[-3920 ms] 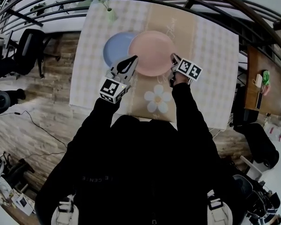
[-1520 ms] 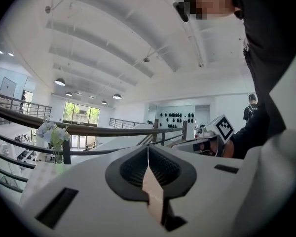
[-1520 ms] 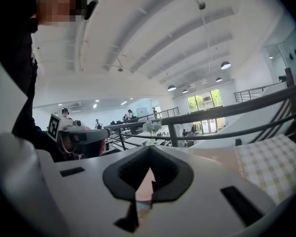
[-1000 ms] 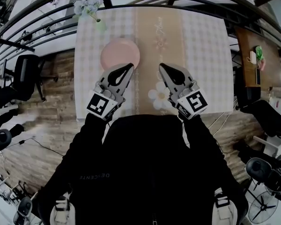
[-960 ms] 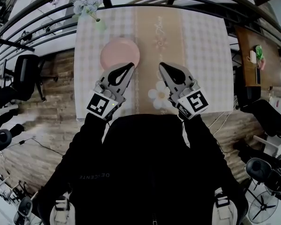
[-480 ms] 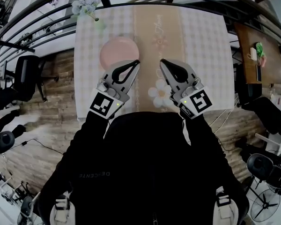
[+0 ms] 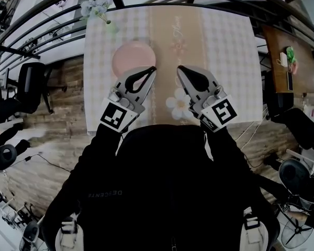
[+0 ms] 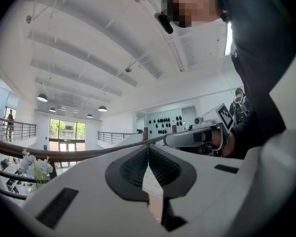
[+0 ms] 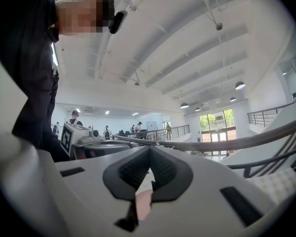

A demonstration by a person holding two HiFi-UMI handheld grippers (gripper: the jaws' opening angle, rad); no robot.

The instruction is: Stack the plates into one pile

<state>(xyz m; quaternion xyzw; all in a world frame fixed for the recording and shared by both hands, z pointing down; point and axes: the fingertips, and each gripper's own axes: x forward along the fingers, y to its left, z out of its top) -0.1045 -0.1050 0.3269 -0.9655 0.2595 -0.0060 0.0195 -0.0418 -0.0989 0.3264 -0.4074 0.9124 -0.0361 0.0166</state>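
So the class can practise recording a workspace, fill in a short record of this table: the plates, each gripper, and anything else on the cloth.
plates in view: one pink plate; no other shows
plate position: on the checked cloth, left of the beige runner
left gripper: shut, empty
right gripper: shut, empty
vase of flowers: far left corner
flower-shaped mat: near edge, partly behind the right gripper

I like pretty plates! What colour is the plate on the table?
Pink. The plate shows best in the head view.
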